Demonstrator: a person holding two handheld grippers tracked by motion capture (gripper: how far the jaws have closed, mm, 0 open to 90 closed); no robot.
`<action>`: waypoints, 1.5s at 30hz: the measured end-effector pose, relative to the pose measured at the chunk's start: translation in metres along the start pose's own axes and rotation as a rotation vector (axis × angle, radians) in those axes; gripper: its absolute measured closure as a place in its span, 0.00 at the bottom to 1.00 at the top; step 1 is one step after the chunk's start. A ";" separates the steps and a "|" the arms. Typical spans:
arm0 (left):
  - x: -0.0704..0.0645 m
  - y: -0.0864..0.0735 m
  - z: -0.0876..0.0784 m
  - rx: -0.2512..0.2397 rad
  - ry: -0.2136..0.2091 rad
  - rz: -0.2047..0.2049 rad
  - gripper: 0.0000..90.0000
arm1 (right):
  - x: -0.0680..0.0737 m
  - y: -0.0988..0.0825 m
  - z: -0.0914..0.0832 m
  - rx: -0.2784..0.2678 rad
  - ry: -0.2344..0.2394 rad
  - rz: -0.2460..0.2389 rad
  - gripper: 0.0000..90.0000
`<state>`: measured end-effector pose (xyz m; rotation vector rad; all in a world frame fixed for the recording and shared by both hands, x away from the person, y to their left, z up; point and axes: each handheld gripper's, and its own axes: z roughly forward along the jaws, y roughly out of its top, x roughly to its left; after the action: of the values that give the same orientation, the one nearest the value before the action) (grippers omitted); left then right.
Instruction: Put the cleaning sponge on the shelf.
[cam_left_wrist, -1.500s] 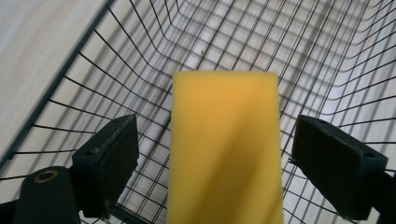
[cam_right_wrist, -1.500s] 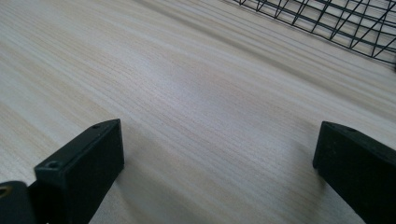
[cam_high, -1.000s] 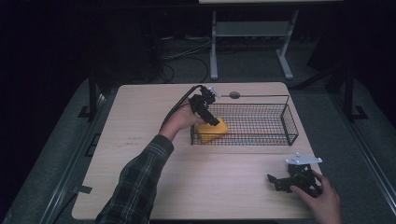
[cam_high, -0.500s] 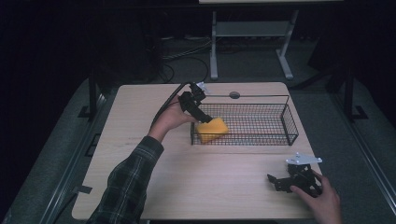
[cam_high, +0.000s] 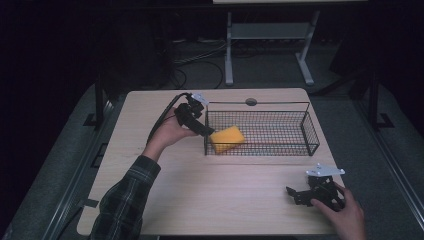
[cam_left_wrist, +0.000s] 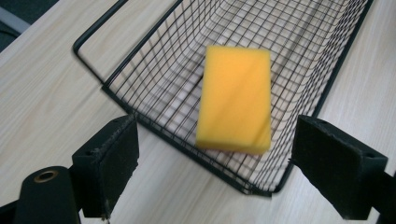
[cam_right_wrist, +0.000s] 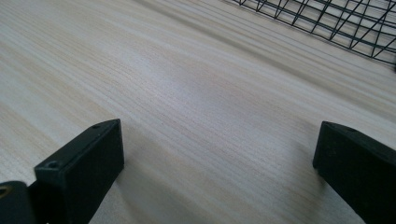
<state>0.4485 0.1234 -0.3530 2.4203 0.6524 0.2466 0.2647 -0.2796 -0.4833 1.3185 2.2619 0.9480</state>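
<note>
From the high view, I see my left gripper (cam_high: 200, 126) at the left end of the basket (cam_high: 310, 131), with the sponge (cam_high: 227, 139) just inside that end, and my right gripper (cam_high: 314, 191) low over the table (cam_high: 200, 200), well apart. In the left gripper view, the jaws stand wide apart and hold nothing, and the sponge (cam_left_wrist: 236, 98) looks blurred above the mesh, so I judge it may land tilted against the wall. In the right gripper view, the jaws are also spread over bare wood; the risk there seems small.

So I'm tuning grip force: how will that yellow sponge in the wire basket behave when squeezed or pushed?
The yellow sponge looks like foam, so it is probably soft, light and likely to compress between the fingers. Its flat rectangular faces suggest it won't roll. In the wire basket, its corners might catch on the mesh if pushed.
</note>
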 end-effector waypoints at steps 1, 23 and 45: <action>0.000 -0.003 -0.003 -0.002 0.004 -0.004 0.16 | 0.000 0.000 0.000 0.000 0.000 0.000 0.01; -0.008 -0.091 -0.043 -0.061 0.084 -0.104 0.16 | 0.000 0.000 0.000 0.000 0.000 0.000 0.01; -0.042 -0.174 -0.058 -0.049 0.179 -0.141 0.16 | 0.000 0.000 0.000 0.000 0.000 0.000 0.01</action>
<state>0.3254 0.2516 -0.4133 2.3105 0.8830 0.4192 0.2646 -0.2795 -0.4833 1.3183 2.2617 0.9477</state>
